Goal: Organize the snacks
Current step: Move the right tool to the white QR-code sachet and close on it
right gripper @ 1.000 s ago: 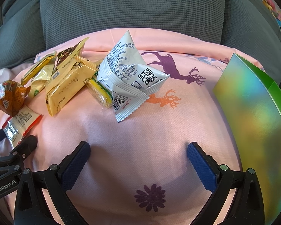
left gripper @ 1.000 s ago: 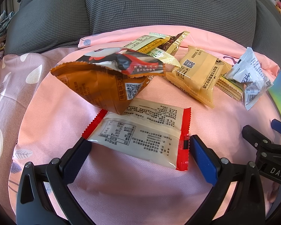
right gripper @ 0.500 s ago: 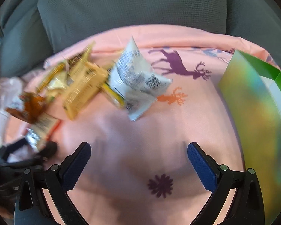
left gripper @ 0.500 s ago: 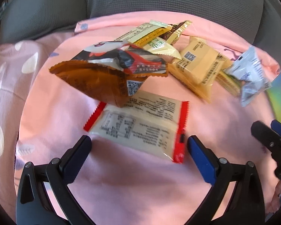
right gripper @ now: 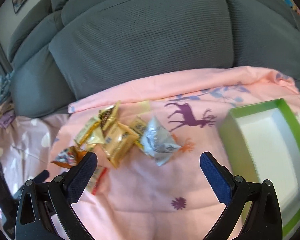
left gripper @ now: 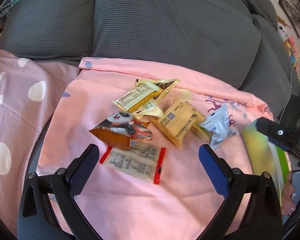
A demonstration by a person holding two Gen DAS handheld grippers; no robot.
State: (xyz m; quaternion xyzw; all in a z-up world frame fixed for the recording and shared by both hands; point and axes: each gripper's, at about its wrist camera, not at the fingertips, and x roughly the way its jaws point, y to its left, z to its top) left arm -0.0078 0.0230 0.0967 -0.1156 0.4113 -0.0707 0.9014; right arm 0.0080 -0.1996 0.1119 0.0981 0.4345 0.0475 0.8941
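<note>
On a pink sheet (left gripper: 130, 200) over a grey sofa (left gripper: 170, 30), both grippers are hanging with jaws apart, empty. The red-edged packet (left gripper: 134, 161) is lying crosswise just ahead of the left gripper (left gripper: 149, 160), the nearer one; the green box (right gripper: 270, 150) is sitting to the right gripper's (right gripper: 148, 170) right.

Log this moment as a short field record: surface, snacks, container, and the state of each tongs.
surface: pink printed cloth over a grey sofa
snacks: loose pile of wrapped packets, including a panda-print orange bag, a red-edged packet, a tan packet and a white packet
container: green box, white inside, nothing visible in it, right of the pile
left tongs: open, empty, red-edged packet between the tips
right tongs: open, empty
progress: no snack in the box yet
</note>
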